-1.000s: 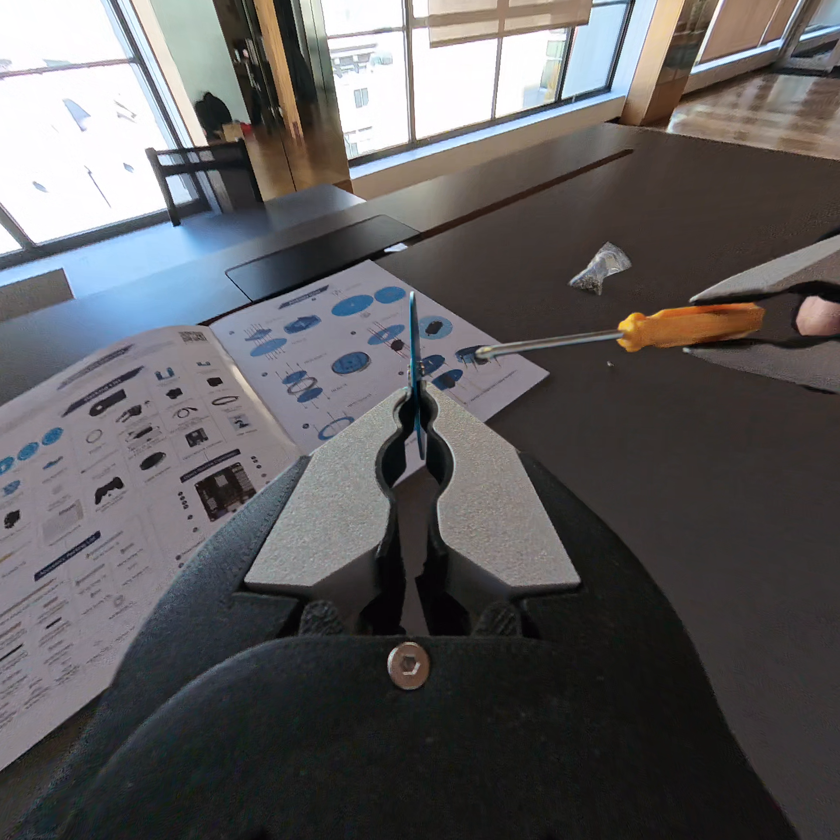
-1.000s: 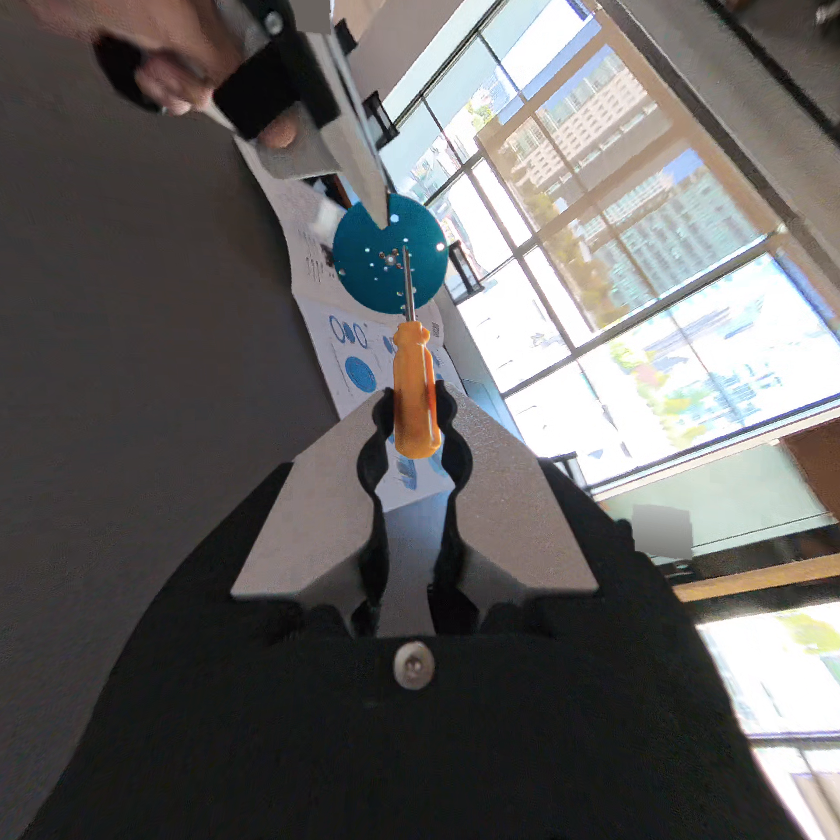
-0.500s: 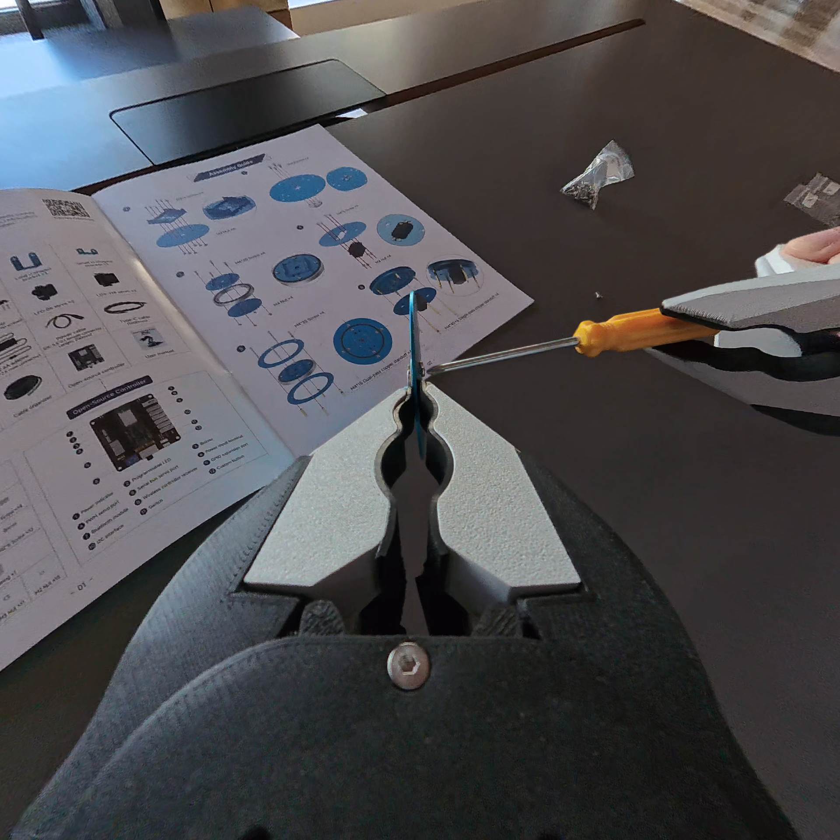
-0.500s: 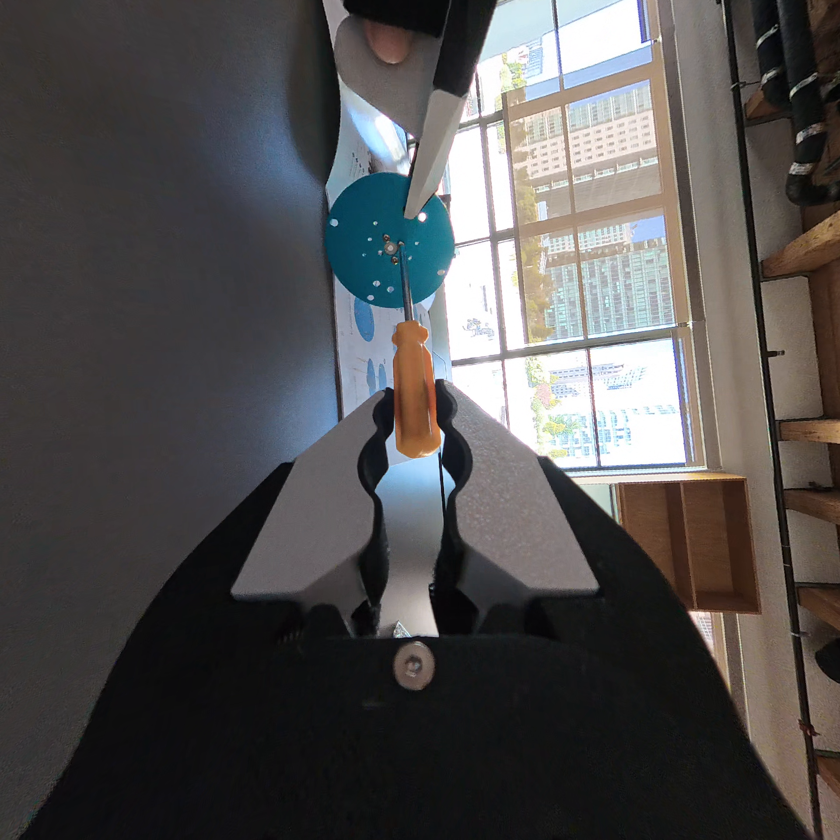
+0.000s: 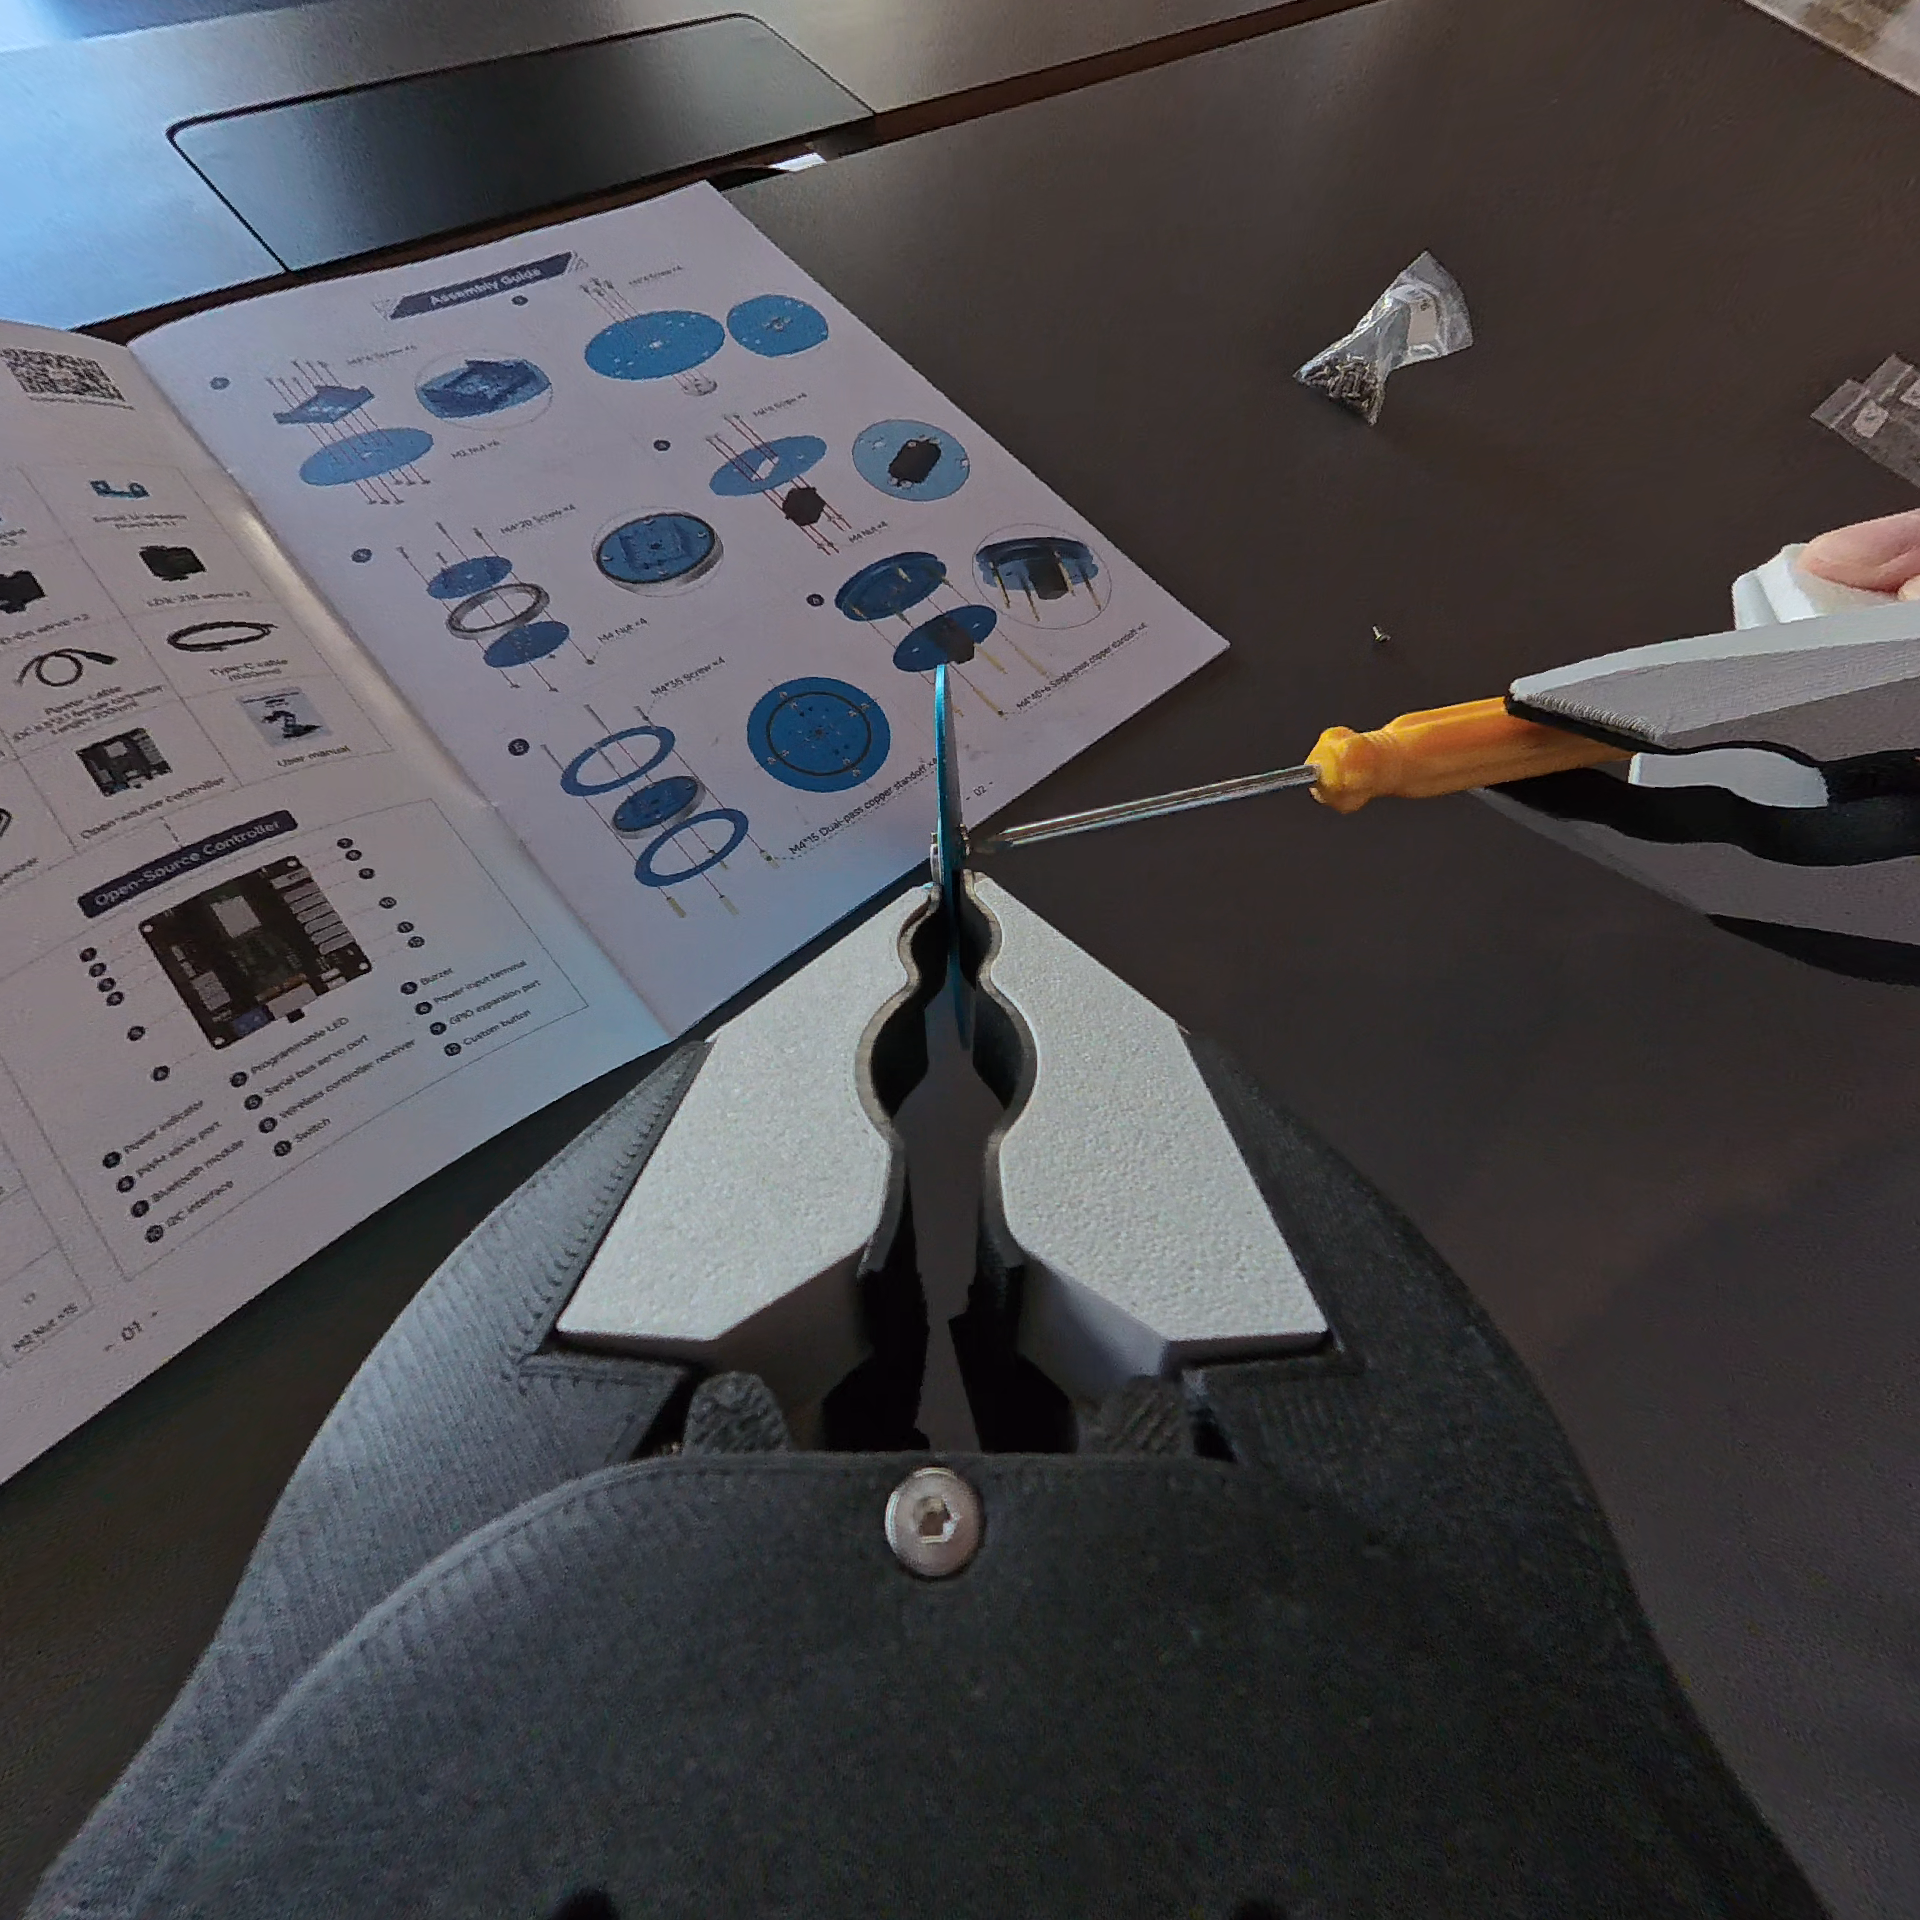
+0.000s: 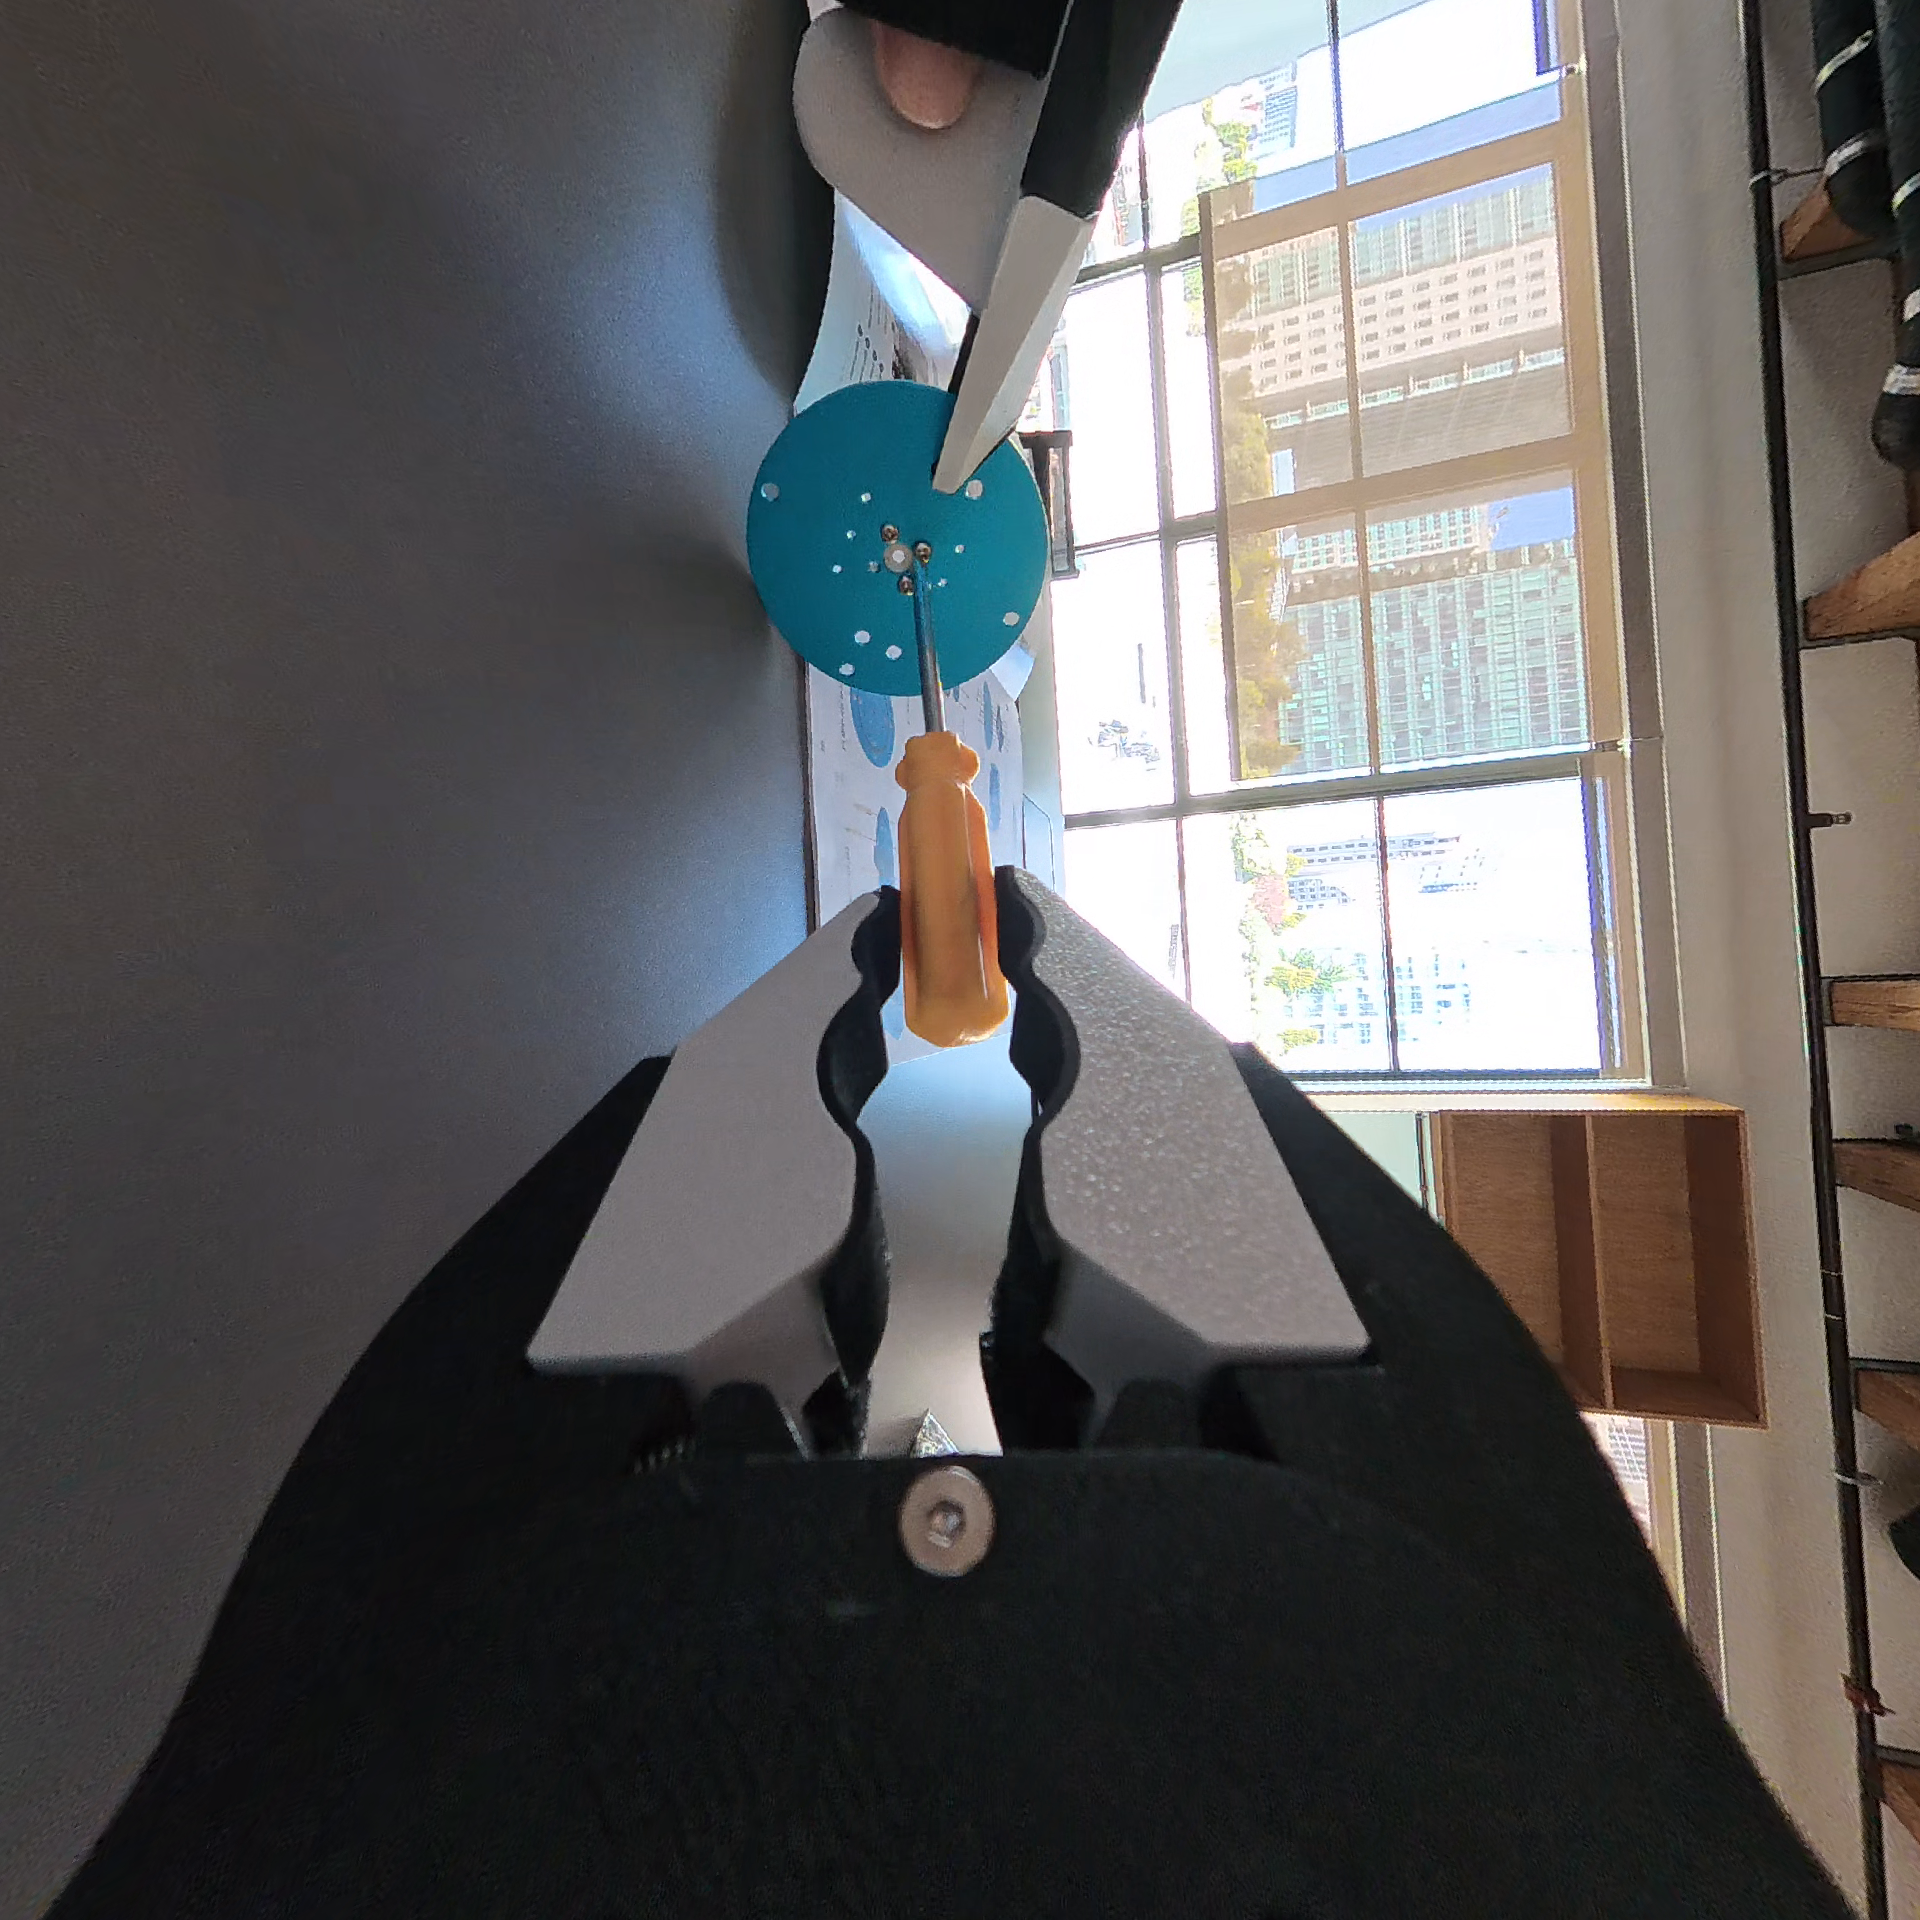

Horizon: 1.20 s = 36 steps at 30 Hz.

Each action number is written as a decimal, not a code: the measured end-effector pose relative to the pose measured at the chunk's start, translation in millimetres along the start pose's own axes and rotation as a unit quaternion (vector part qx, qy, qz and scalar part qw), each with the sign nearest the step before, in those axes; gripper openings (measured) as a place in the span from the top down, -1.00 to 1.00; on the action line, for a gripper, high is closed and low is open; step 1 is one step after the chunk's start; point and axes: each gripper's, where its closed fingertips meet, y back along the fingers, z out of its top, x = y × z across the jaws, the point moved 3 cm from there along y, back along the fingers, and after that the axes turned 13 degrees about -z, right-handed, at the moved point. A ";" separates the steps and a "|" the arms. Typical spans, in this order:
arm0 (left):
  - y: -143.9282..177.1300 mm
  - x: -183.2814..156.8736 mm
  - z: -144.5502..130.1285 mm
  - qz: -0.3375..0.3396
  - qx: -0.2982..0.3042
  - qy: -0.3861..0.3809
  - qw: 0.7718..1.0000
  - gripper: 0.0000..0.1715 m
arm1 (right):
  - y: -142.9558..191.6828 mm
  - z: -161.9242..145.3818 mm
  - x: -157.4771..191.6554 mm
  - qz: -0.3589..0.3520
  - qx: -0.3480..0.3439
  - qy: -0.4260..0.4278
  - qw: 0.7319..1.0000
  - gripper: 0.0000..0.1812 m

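Both pairs of jaws are gripping: the left gripper point(image 5: 948, 914) is pinching a blue disc point(image 5: 943, 790) by its edge, holding it upright and edge-on above the table point(image 5: 1455, 1143), and the right gripper point(image 6: 940, 904) is clamping the orange handle of a screwdriver point(image 6: 945, 914). The screwdriver's metal shaft is reaching across to the disc, its tip pressing on a small screw point(image 6: 907, 585) close to the disc's centre, beside two more screws and a central hub. Seen from the right wrist, the disc's face is dotted with small holes, and the left gripper's finger point(image 6: 997, 405) is overlapping its rim. Behind the disc, an open booklet point(image 5: 436, 665) with blue diagrams is lying flat on the table toward its far left edge. A clear bag of small hardware point(image 5: 1387, 343) is sitting well apart near the far right, and a loose screw point(image 5: 1380, 634) is lying just beyond the booklet's corner.
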 end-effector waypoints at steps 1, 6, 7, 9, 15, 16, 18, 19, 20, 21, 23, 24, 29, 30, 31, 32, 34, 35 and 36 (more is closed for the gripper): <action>0.0 0.0 0.0 0.000 0.000 0.000 1.000 1.00 | 0.0 0.4 -0.1 0.000 0.000 0.000 1.000 0.81; -0.1 -0.2 0.0 0.000 0.000 0.000 1.000 1.00 | 0.4 2.0 -1.1 -0.002 -0.001 -0.001 1.000 0.81; -0.1 -0.1 0.1 0.001 0.000 0.000 1.000 1.00 | 0.3 2.1 -1.0 -0.002 0.000 -0.002 1.000 0.81; -0.3 -0.2 0.1 0.000 0.000 0.000 1.000 1.00 | 0.2 1.8 -0.9 -0.001 0.001 -0.001 1.000 0.81; -0.6 -1.3 0.1 0.009 0.005 -0.010 1.000 1.00 | 0.0 2.2 -2.8 -0.001 0.012 0.005 1.000 0.81; -0.5 -1.8 0.0 0.012 0.007 -0.013 1.000 1.00 | 0.4 3.5 -3.8 -0.005 0.012 0.014 1.000 0.81; -0.5 -2.8 -0.3 0.017 0.011 -0.018 1.000 1.00 | 2.5 8.2 -5.1 -0.020 0.005 0.054 0.998 0.81; -0.4 -3.0 -0.4 0.021 0.013 -0.020 0.999 1.00 | 3.3 10.2 -3.9 -0.026 0.001 0.079 0.997 0.81; -0.2 -3.0 -0.5 0.023 0.015 -0.022 0.999 1.00 | 4.3 12.9 -2.4 -0.031 -0.007 0.104 0.994 0.81; -0.1 -3.2 -0.6 0.024 0.016 -0.022 0.999 1.00 | 5.4 15.6 -1.3 -0.038 -0.016 0.126 0.991 0.81; 0.0 -4.4 -1.1 0.020 0.019 -0.020 0.999 1.00 | 6.8 18.7 -0.8 -0.048 -0.028 0.161 0.985 0.81; 0.2 -4.7 -1.5 0.020 0.022 -0.018 0.999 1.00 | 7.0 19.3 -0.9 -0.052 -0.033 0.177 0.982 0.80; 1.0 -5.3 -2.1 0.026 0.028 -0.023 0.999 1.00 | 6.9 20.8 -2.1 -0.050 -0.040 0.181 0.981 0.81; 1.0 -4.8 -1.9 0.030 0.028 -0.026 0.999 1.00 | 5.3 20.1 -3.8 -0.041 -0.031 0.145 0.988 0.81; 1.0 -4.1 -1.7 0.034 0.028 -0.029 0.999 1.00 | 3.1 18.0 -5.4 -0.027 -0.018 0.098 0.995 0.81; 1.0 -3.5 -1.6 0.038 0.027 -0.031 0.998 1.00 | 0.9 15.9 -6.8 -0.011 -0.007 0.047 0.999 0.81; 1.1 -1.5 -1.3 0.045 0.026 -0.034 0.998 1.00 | -3.7 10.5 -7.7 0.026 0.014 -0.075 0.997 0.81; 1.4 -0.3 -1.1 0.049 0.025 -0.036 0.998 1.00 | -5.6 8.2 -6.8 0.050 0.024 -0.143 0.988 0.81; 1.5 0.9 -0.8 0.055 0.023 -0.039 0.997 1.00 | -7.7 6.4 -6.1 0.075 0.034 -0.216 0.973 0.81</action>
